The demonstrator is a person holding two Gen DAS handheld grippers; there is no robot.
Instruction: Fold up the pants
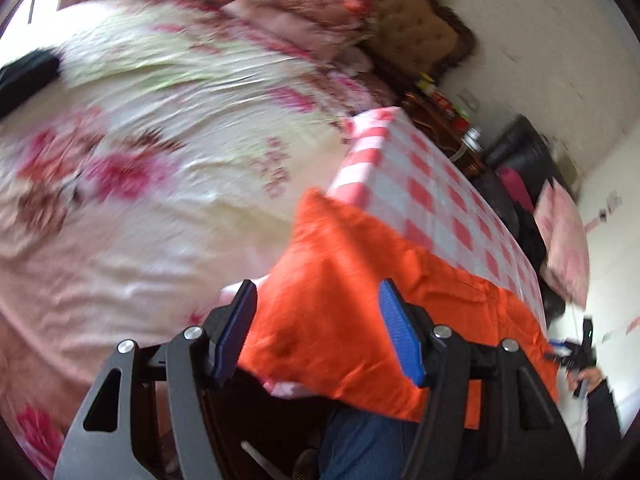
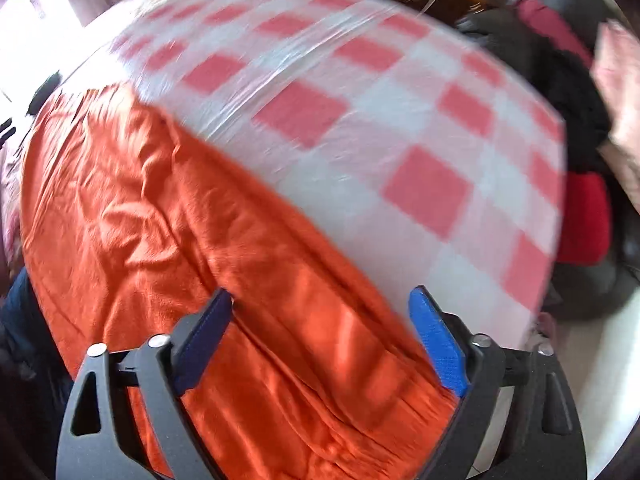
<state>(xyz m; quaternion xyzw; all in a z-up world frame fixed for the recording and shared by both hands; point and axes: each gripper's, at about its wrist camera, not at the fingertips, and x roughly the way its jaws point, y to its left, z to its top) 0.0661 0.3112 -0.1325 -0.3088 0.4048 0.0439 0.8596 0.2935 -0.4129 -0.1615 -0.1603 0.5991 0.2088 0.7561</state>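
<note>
The orange pants [image 1: 352, 280] lie along the near edge of a table with a pink-and-white checked cloth [image 1: 432, 184]. My left gripper [image 1: 318, 292] is open above one end of the pants, its blue pads wide apart, holding nothing. In the right wrist view the pants [image 2: 168, 208] spread wrinkled from the left edge down to the bottom, over the checked cloth [image 2: 360, 120]. My right gripper [image 2: 324, 300] is open above the pants, empty. The right gripper also shows in the left wrist view [image 1: 576, 356] at the far right. Both views are blurred.
A bed with a floral sheet [image 1: 140, 152] and pillows [image 1: 304, 12] lies left of the table. A cluttered cabinet [image 1: 444, 112] and a dark chair with clothes [image 1: 520, 168] stand beyond the table. Dark and red clothes [image 2: 580, 200] sit right of the table.
</note>
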